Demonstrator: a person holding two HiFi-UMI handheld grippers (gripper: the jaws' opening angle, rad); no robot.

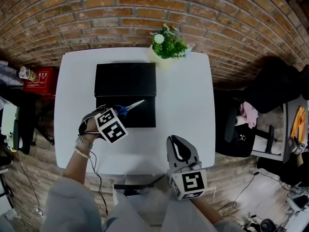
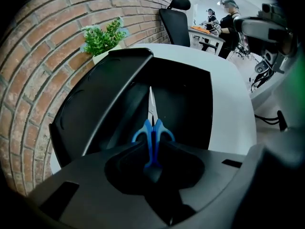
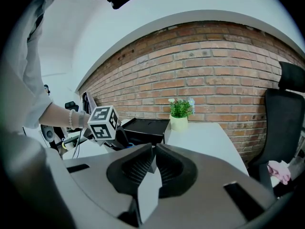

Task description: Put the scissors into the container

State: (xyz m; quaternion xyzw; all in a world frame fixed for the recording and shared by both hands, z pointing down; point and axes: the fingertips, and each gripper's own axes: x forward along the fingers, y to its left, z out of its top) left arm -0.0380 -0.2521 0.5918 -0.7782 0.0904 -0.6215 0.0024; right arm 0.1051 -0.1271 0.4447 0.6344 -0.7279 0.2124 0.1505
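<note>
I see the white table [image 1: 188, 95] pushed up to a brick wall [image 1: 96, 18]. On it sits the black container [image 1: 145, 116], a flat box, open, its lid [image 1: 125, 79] swung back on the wall side and tilted up.

My left gripper [image 2: 152, 151] is over the near-left part of that box. Its jaws are clamped on the blue handles of the scissors and hold them on edge between the pads.

My right gripper [image 3: 153, 157] hangs off the near edge of the table, well apart from the box and pointing toward the wall. Its jaws are drawn together with nothing between them.

A small potted plant [image 1: 168, 43] stands at the far edge of the table, just beside the lid's right corner.

The scissors [image 1: 131, 106] point away from the left gripper, blades closed and reaching over the open box. I cannot tell whether the tips touch its floor.
</note>
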